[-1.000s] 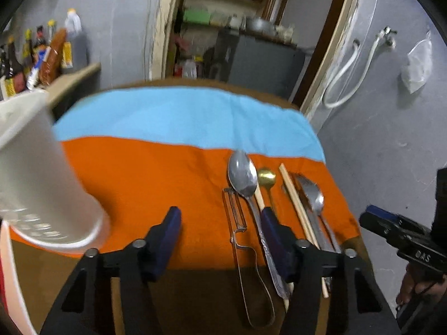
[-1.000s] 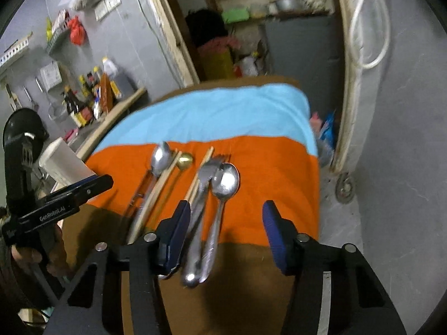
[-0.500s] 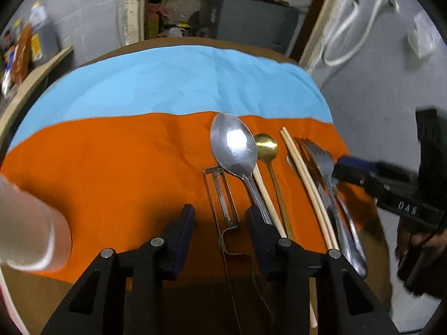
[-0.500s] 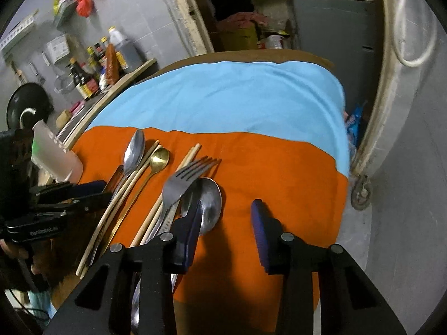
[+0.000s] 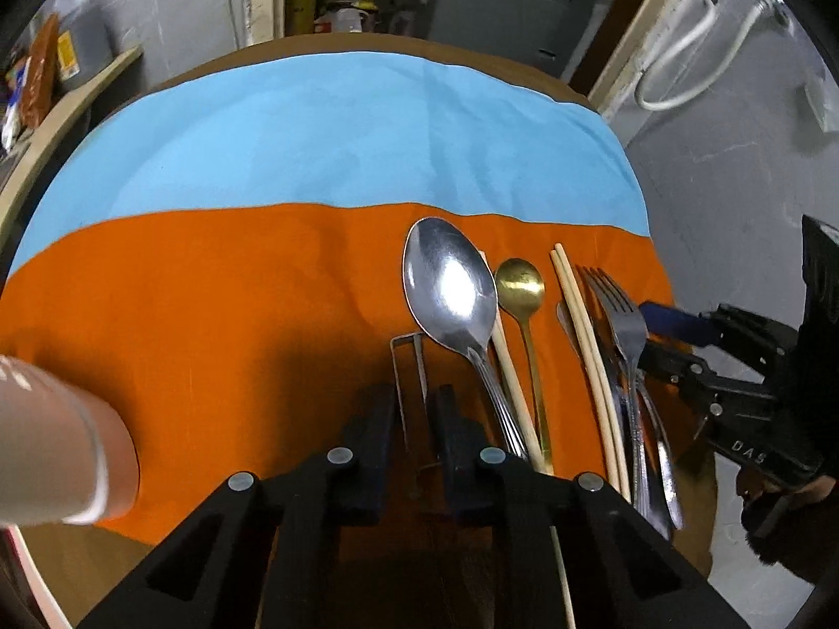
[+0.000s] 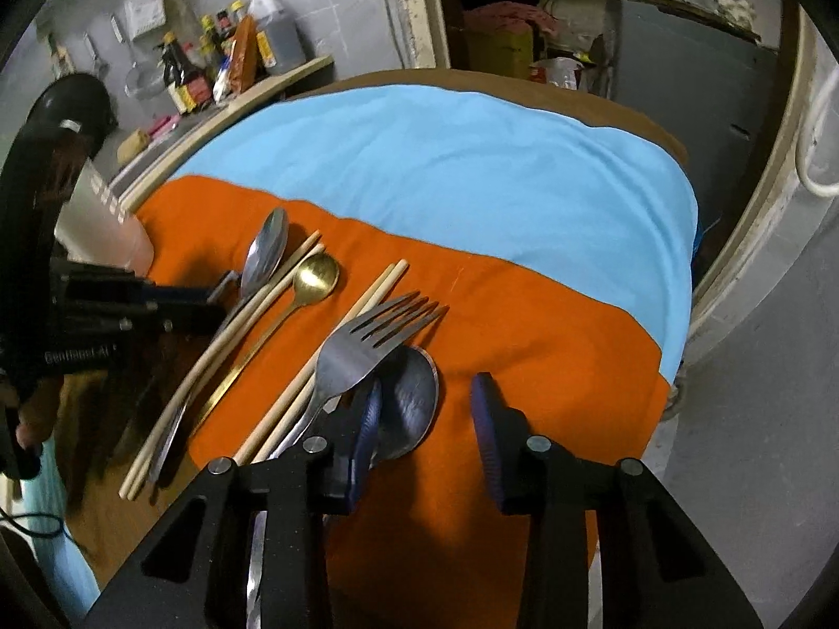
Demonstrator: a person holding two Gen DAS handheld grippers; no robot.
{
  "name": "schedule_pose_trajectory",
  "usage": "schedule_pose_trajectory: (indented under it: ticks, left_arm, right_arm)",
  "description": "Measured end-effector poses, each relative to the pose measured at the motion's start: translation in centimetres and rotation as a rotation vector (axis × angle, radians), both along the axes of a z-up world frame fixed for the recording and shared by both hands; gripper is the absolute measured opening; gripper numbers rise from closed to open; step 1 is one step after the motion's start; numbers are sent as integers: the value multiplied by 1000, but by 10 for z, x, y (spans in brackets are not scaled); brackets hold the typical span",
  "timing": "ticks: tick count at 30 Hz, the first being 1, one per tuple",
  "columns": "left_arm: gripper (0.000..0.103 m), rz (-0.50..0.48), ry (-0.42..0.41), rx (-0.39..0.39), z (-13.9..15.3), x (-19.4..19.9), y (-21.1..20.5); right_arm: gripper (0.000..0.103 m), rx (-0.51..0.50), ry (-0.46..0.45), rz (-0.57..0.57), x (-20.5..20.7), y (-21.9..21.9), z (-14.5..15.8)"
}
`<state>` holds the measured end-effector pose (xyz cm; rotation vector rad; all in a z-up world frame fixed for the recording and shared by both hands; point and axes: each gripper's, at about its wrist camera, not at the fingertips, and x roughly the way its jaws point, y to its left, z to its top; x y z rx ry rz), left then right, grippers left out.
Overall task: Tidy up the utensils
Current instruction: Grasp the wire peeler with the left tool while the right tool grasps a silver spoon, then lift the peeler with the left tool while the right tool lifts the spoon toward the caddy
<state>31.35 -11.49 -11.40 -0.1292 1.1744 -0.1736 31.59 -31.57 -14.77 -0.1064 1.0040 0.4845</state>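
Fingers of the left gripper pinch the peeler to lift it; the right gripper waits spread beside the spoon.

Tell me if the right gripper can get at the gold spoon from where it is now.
Probably not directly. The right gripper sits open over the dark spoon, and the fork and chopsticks lie between it and the gold spoon.

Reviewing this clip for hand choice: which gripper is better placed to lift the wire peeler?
Left. The left gripper straddles the peeler, jaws nearly closed on its frame. The right gripper hangs open over the fork and spoon.
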Motion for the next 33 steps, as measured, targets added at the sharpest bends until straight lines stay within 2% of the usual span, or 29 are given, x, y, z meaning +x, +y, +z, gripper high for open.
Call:
schedule_pose_trajectory:
  ticks: [2, 5, 9, 16, 22, 25, 30, 33]
  left_arm:
    - [12, 16, -4, -23, 0, -7, 2]
    - [12, 43, -20, -44, 2, -22, 6]
    - [12, 73, -47, -79, 3, -39, 6]
    - [12, 97, -145, -146, 15, -74, 19]
    - [12, 73, -177, -191, 23, -91, 31]
    - [12, 41, -212, -189, 32, -100, 33]
    - [12, 15, -299, -186, 53, -113, 48]
    - [12, 38, -368, -190, 71, -118, 67]
  right_arm:
    - [18, -8, 9, 7, -2, 1, 1]
    - [10, 35, 53, -4, 0, -6, 2]
    - [4, 132, 113, -52, 2, -17, 2]
    - [1, 201, 83, -168, -32, -18, 11]
    - [1, 201, 28, -274, -80, -6, 18]
    - [1, 210, -12, -340, -106, -12, 27]
    - [1, 208, -149, -428, -143, 7, 54]
    - [1, 212, -280, -458, -161, 28, 75]
